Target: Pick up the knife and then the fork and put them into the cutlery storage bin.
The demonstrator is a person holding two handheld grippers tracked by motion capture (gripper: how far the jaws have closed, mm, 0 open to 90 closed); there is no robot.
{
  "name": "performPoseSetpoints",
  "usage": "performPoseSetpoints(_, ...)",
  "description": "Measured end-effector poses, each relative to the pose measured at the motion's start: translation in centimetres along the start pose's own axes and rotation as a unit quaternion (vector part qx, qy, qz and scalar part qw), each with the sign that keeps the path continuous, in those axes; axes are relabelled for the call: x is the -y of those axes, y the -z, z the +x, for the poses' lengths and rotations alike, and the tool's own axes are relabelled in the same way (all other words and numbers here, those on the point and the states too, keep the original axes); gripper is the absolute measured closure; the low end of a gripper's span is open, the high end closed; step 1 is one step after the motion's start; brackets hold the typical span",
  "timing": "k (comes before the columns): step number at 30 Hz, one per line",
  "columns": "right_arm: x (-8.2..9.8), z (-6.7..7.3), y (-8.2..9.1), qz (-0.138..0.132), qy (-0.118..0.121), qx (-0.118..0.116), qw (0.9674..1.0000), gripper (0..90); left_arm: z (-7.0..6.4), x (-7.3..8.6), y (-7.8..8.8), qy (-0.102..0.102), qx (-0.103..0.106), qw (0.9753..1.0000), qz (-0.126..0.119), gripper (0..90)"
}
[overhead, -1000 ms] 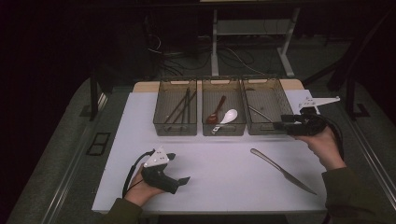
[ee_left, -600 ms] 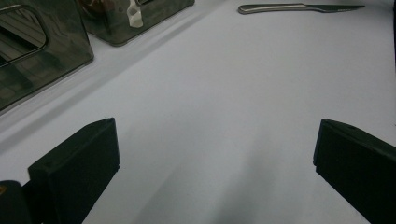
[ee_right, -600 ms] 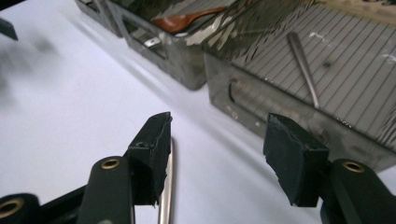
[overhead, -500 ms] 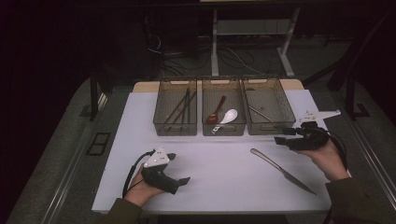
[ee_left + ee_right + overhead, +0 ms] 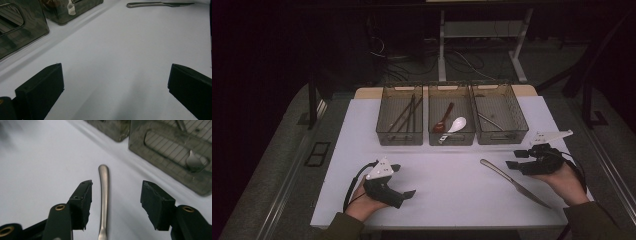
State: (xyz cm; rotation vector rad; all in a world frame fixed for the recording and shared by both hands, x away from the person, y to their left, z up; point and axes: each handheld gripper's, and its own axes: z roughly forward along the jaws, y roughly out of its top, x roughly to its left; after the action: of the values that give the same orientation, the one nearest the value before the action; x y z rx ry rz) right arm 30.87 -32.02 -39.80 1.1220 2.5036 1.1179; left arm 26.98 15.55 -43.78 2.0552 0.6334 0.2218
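A metal table knife (image 5: 512, 182) lies on the white table at the right, its handle end toward the bins. My right gripper (image 5: 515, 159) hovers just over it, held in a hand. In the right gripper view the knife handle (image 5: 103, 195) runs between the two jaws of the right gripper (image 5: 115, 202), which stand open and do not touch it. My left gripper (image 5: 403, 181) rests at the front left in the other hand, with its jaws wide open on nothing. In the left gripper view, bare table lies between the jaws of the left gripper (image 5: 115, 85), and the knife (image 5: 160, 4) is far off.
Three dark see-through bins stand in a row at the back: the left bin (image 5: 399, 137) holds chopsticks, the middle bin (image 5: 451, 139) a brown and a white spoon (image 5: 456, 125), the right bin (image 5: 501, 137) a metal utensil. The white table top (image 5: 447, 175) stretches between the hands.
The right gripper has come away from beside the right bin, toward the front and lower, and now hangs over the knife's handle. The left gripper has stayed put.
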Motion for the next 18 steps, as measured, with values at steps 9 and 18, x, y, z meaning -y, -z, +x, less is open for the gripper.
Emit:
performPoseSetpoints(9,0.5,0.7,-0.2,0.046,0.003,0.005,0.9989,46.4,0.0,0.0,0.1,0.001,0.001,1.0000,-0.001,0.0)
performPoseSetpoints(18,0.1,1.3,-1.1,0.131,0.019,0.006,0.9912,53.4,-0.1,0.0,0.0,0.001,0.002,1.0000,0.000,0.0)
